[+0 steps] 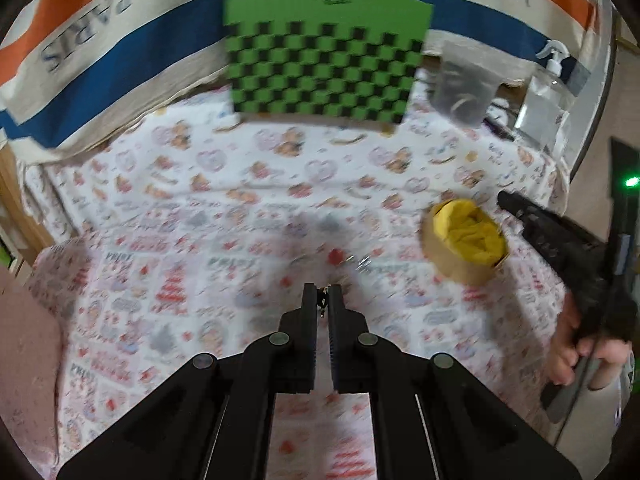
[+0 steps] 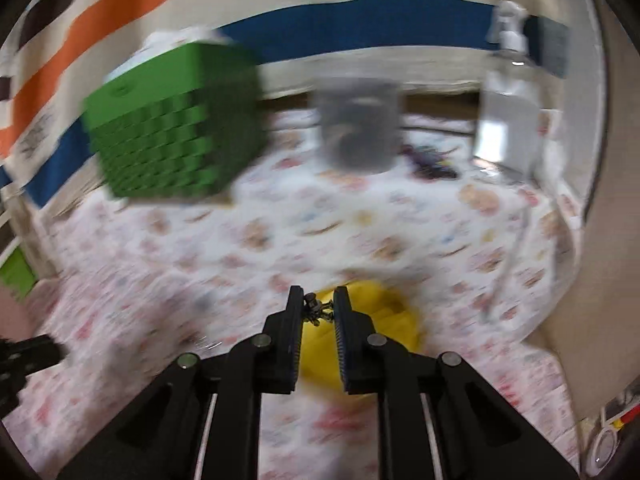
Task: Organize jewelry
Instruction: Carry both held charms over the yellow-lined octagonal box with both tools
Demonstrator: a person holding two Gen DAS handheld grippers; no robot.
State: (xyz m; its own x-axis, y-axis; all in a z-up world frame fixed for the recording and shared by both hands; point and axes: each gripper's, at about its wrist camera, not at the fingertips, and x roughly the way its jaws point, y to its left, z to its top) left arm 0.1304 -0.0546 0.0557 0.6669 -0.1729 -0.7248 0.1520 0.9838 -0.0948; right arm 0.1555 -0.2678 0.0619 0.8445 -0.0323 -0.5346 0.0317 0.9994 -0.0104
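In the left wrist view my left gripper is shut on a small dark jewelry piece pinched at its tips, above the patterned tablecloth. A brown box lined with yellow tissue stands to its right, and beyond it the right gripper comes in from the frame edge, held by a hand. In the blurred right wrist view my right gripper is shut on a small metal jewelry piece spanning its pads, over the yellow-lined box.
A green checkered box, a grey translucent container and a clear spray bottle stand along the back by a striped cloth. A dark heap of jewelry lies beside the container. The left gripper shows at the left edge.
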